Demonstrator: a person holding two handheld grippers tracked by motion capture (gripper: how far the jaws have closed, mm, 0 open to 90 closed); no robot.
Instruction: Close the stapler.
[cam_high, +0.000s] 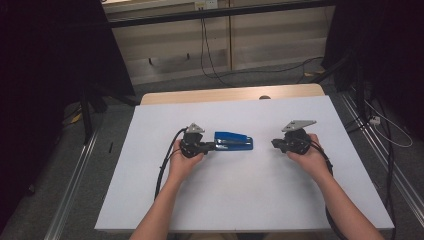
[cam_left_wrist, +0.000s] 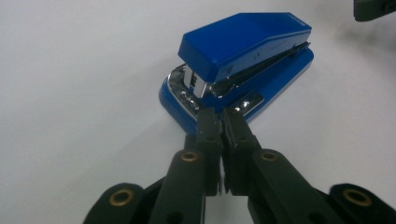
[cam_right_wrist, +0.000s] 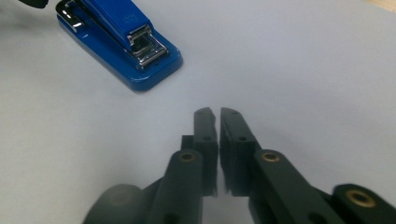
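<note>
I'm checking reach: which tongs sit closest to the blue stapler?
The left tongs, tips right at the stapler; the right tongs stay apart across bare table.

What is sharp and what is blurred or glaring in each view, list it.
High view: the table is evenly lit, the surroundings are dark and the stapler is small and soft. Left gripper view: the stapler is sharp, with glare on its chrome nose; the nearest parts of the left hand-held gripper blur. Right gripper view: the stapler is fairly sharp; the right hand-held gripper is soft.

Blue stapler (cam_high: 233, 141) lies closed, flat on table.
</note>
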